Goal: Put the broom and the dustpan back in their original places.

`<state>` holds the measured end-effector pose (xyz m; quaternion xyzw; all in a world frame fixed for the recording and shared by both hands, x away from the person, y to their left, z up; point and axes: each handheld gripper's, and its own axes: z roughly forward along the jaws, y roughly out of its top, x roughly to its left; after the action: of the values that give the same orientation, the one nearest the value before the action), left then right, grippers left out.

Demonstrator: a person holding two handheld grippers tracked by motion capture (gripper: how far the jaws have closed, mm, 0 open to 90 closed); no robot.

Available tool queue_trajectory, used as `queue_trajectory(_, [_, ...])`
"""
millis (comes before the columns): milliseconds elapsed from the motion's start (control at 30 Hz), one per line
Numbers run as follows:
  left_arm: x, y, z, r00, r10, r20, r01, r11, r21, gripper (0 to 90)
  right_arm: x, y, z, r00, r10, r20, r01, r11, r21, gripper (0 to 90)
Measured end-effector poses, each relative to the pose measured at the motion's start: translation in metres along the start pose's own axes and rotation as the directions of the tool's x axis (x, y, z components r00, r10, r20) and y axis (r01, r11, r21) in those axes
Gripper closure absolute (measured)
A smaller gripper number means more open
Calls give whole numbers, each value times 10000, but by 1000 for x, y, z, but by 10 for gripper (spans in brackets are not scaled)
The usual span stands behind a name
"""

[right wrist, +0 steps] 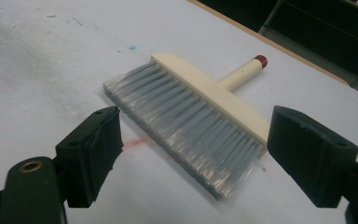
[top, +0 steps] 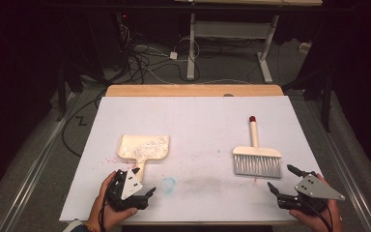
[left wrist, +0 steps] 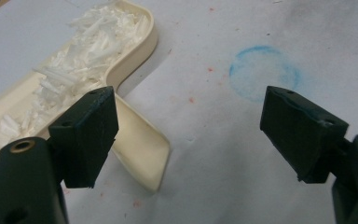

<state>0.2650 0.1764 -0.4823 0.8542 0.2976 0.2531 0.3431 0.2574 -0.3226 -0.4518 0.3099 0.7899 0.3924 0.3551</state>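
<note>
A cream dustpan (top: 144,147) lies on the left of the white sheet with white shreds (left wrist: 79,56) heaped in it, its short handle (left wrist: 142,144) pointing toward me. My left gripper (top: 147,193) (left wrist: 191,116) is open just right of that handle's end, which passes beside its left jaw, and holds nothing. On the right lies a hand brush (top: 257,162) (right wrist: 191,121) with grey bristles, a cream back and a red-tipped handle (top: 252,119) pointing away. My right gripper (top: 281,177) (right wrist: 193,140) stands open just in front of the bristles, empty.
A blue ring mark (top: 168,184) (left wrist: 263,72) and faint red specks stain the white sheet (top: 198,116) between the two tools. The wooden table edge (top: 193,90) shows at the back. Beyond it are floor cables and a table frame (top: 232,34).
</note>
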Motion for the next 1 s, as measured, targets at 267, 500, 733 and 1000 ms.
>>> queue_trajectory(267, [0,1,3,10000,38,33,-39,10000,84,187,1,0,0,9999,-42,98,42,10000,-19,190])
queue_trajectory(500, [-1,1,2,10000,26,22,-26,10000,23,186,3,0,0,9999,-109,9,109,9999,42,189])
queue_trajectory(733, [1,2,2,10000,-51,27,51,10000,-31,187,4,0,1,10000,-82,-49,82,9999,59,189])
queue_trajectory(1000, [1,4,6,10000,-25,31,24,10000,45,187,3,-1,1,9999,-120,-38,120,9999,64,189])
